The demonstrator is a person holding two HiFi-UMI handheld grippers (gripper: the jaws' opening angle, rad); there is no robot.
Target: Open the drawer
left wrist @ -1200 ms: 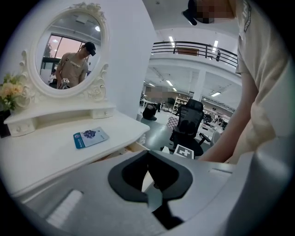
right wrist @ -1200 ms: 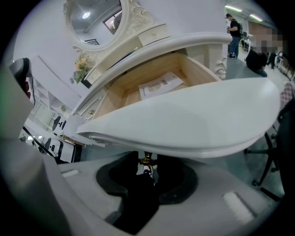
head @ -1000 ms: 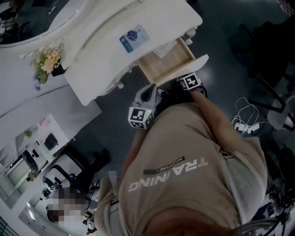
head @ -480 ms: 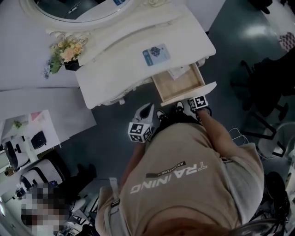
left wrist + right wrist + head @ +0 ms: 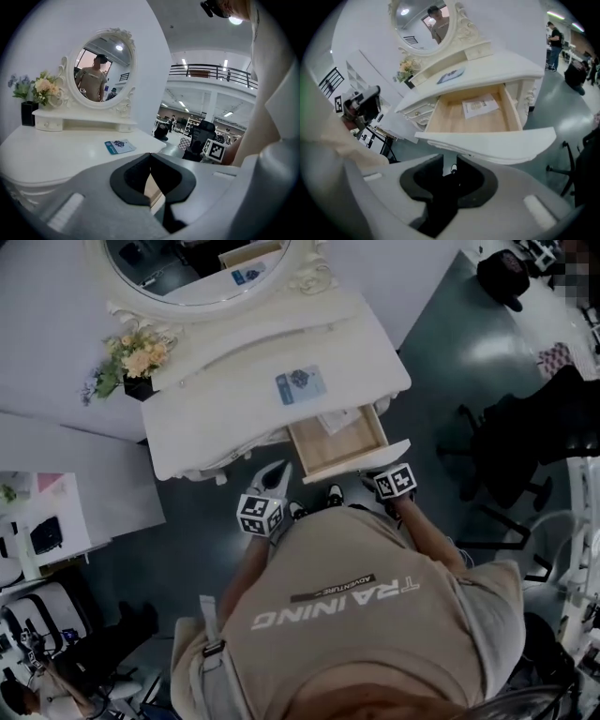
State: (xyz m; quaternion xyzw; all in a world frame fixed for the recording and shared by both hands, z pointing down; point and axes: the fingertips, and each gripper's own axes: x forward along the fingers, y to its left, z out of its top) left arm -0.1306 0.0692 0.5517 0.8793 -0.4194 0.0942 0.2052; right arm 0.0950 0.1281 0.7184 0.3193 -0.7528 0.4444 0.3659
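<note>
Left tool (image 5: 278,471), its jaws closed on nothing, hovers by the near edge of the white tabletop (image 5: 216,418). To its right, the wooden drawer (image 5: 339,448) stands pulled out, with a paper sheet (image 5: 335,420) inside. Right tool (image 5: 450,162) sits just near of the drawer front, its jaws slightly apart and empty, having just been closing.

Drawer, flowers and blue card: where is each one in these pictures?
drawer (image 5: 345,448): head view, on its bare wooden floor.
flowers (image 5: 137,356): head view, on the pale blooms.
blue card (image 5: 300,384): head view, on its middle.
</note>
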